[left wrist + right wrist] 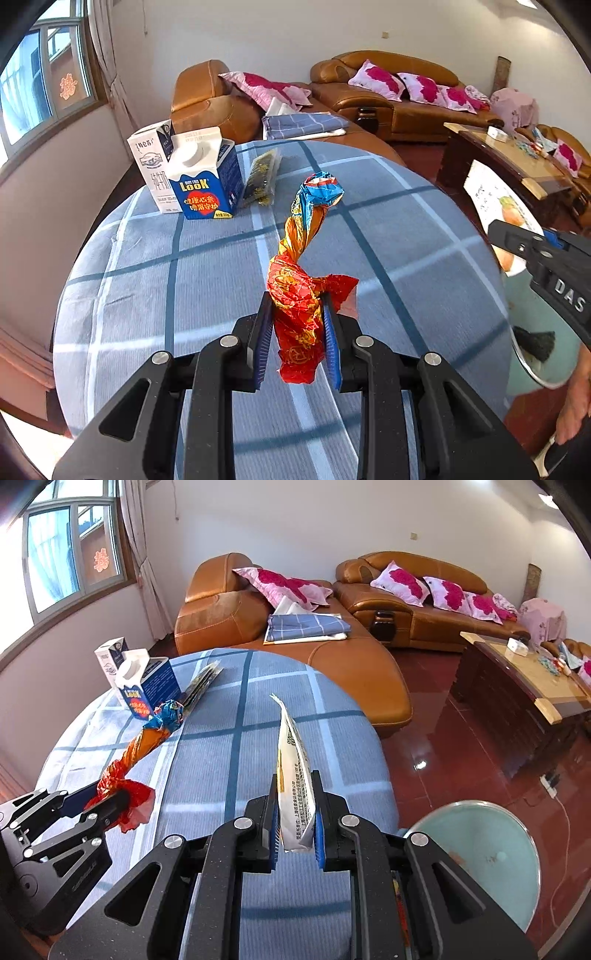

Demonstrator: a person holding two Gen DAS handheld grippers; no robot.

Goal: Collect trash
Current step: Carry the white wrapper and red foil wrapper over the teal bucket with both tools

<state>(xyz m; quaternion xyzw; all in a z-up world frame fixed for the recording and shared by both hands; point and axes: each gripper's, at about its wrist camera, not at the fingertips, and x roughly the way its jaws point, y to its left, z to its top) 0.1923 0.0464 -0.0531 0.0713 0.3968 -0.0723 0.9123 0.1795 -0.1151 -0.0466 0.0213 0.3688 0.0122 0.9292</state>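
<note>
We hold 2 pieces above the worktop [147,280]: left tongs [297,332] pinch the twisted wrapper [299,273], right tongs [295,823] pinch the white packet [295,771]. Risk: the thin packet slips before reaching the bin [491,853].

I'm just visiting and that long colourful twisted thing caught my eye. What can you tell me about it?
The twisted wrapper looks like crinkly printed foil or plastic, wrung into a rope: red with gold print at the near end, orange in the middle, blue and flared at the far tip. The left gripper is shut on its red end, blue pads pressing both sides, a loose flap sticking out to one side. It juts forward over the blue checked tablecloth; whether its tip touches the cloth I cannot tell. The right wrist view shows it too.
</note>
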